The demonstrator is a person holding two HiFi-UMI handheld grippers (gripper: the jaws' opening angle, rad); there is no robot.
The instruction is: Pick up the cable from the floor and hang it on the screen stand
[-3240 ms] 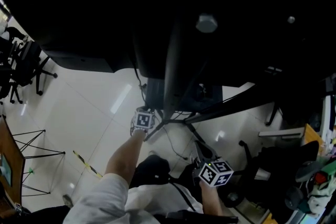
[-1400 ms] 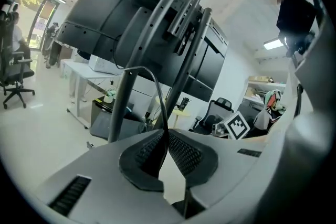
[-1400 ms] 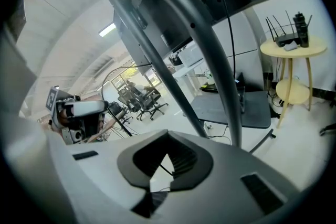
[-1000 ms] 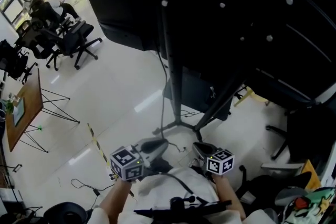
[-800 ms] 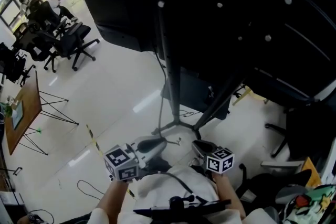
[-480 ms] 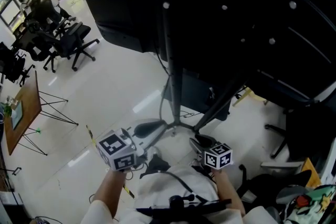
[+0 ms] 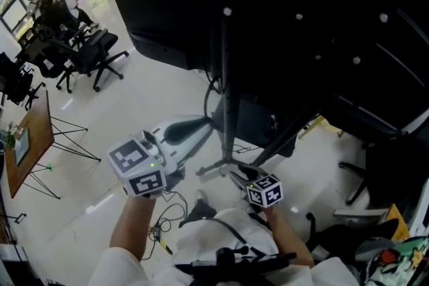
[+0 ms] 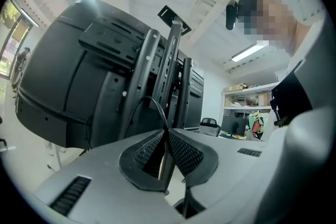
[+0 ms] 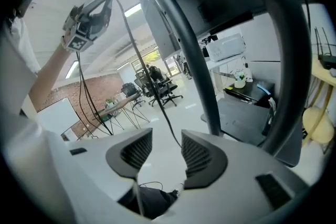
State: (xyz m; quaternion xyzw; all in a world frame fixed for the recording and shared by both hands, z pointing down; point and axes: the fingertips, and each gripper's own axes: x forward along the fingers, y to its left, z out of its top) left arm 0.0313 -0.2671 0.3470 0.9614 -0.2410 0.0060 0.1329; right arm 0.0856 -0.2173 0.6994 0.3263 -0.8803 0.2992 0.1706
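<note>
Glossy white office floor. Nearest and low, the right gripper has just been opening its jaws. The cable passes between the pads, which stand apart and don't press it. Higher up, the left gripper is pinched shut on the cable, with slack trailing to the floor. Beyond is the stand. The lift seems done and the hanging is in hand. Next, the left gripper should drape the cable over a stand bracket and let go.

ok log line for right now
left gripper: shut on cable | right gripper: jaws just opening, cable loose between | screen stand: cable not hung yet
</note>
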